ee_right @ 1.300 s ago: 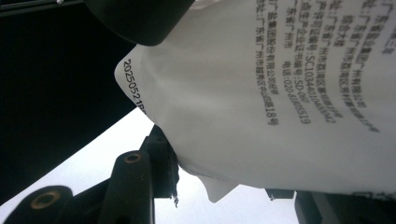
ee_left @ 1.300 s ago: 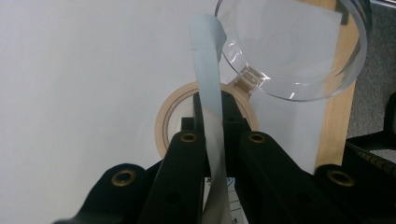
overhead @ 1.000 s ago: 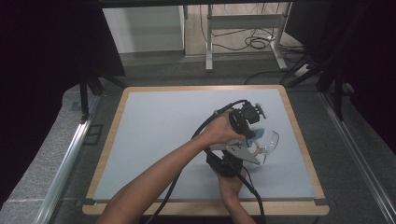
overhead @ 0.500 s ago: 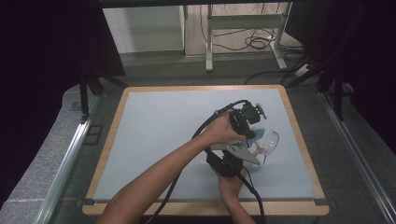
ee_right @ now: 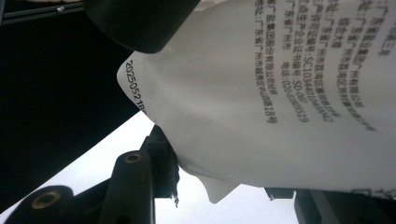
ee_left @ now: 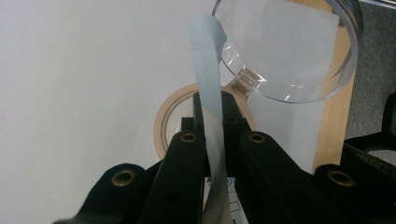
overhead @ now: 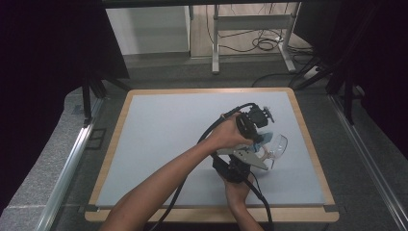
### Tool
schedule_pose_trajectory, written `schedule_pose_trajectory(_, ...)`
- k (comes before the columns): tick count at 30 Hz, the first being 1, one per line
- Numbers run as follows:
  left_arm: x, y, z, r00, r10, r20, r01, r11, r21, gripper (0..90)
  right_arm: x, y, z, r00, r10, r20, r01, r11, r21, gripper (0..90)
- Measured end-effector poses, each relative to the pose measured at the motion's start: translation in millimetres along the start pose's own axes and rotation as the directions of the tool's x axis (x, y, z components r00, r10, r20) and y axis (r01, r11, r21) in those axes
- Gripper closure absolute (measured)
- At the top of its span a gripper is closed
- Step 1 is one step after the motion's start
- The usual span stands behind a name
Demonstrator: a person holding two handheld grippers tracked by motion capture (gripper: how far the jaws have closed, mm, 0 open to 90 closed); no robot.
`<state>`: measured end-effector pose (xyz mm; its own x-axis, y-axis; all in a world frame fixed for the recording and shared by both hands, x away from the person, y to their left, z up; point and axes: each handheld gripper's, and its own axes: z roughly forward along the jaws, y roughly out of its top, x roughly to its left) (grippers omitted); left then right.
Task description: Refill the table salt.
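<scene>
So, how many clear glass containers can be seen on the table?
1. A clear glass bowl stands at the right side of the blue mat, just beyond the grippers, near the wooden edge. In the left gripper view it looks empty. Others may be hidden behind the hands.

Left forearm (overhead: 159, 185) reaching toward 2 o'clock, left gripper (overhead: 262, 137) clamped shut; right gripper (overhead: 233, 169) at its 6 o'clock, jaws part-closed.

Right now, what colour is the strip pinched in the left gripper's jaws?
Pale blue-grey strip, clearest in the left gripper view.
</scene>
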<state>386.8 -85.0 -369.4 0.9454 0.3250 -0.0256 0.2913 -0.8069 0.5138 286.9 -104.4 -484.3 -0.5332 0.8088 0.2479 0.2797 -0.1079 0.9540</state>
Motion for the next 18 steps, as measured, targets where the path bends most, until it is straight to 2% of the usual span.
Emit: schedule_pose_trajectory(18,0.0,0.3,0.6,1.0000,0.003,-0.002,-0.003,1.0000,0.004,90.0,0.1,-0.1,0.0,1.0000,0.001,0.001,-0.001,1.000,0.000,55.7)
